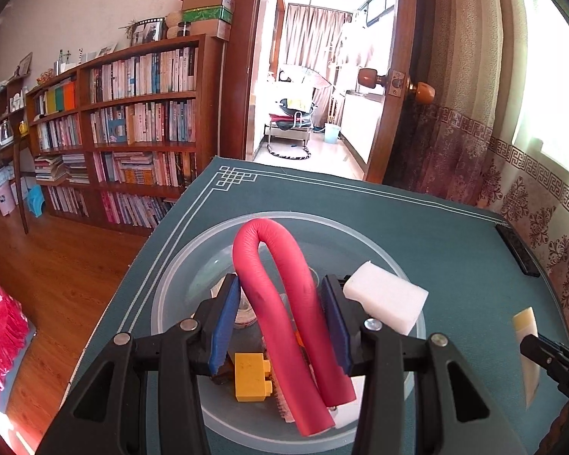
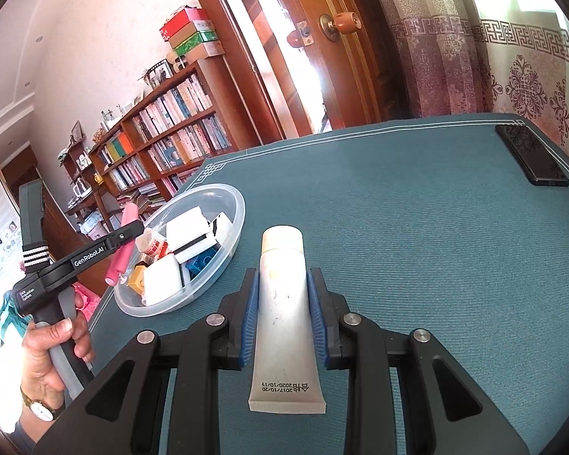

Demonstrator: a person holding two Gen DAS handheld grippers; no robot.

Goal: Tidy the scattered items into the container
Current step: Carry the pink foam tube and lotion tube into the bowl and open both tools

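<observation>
- Tidying looked well along: the clear plastic bowl (image 2: 223, 204) on the teal counter (image 2: 417, 227) already held white sponge blocks (image 2: 187, 233), a yellow toy brick (image 1: 249, 377), a small jar and other small pieces.
- Left to do, by my judgement, were two things: the bent pink foam roller (image 1: 284, 295) had not yet been let go, and the white tube (image 2: 284, 314) was outside the bowl.
- A black phone (image 2: 531, 157) lay at the far corner of the counter, well apart from the bowl; whether it counted as clutter could not be told.
- The left hand-held gripper (image 1: 280, 322) was over the bowl, its blue pads (image 1: 223, 326) pressed against the two legs of the folded roller, so it was closed on that roller. The roller's cut ends hung down among the bowl's contents.
- The right hand-held gripper (image 2: 282, 318) was narrowed around the tube, pads against both sides of the tube's body, cap pointing away and crimped end toward the camera.
- The tube was beside the bowl; whether it rested on the counter or was lifted clear could not be told.
- A person's hand (image 2: 53, 356), wearing a wristwatch, gripped the left tool's handle.
</observation>
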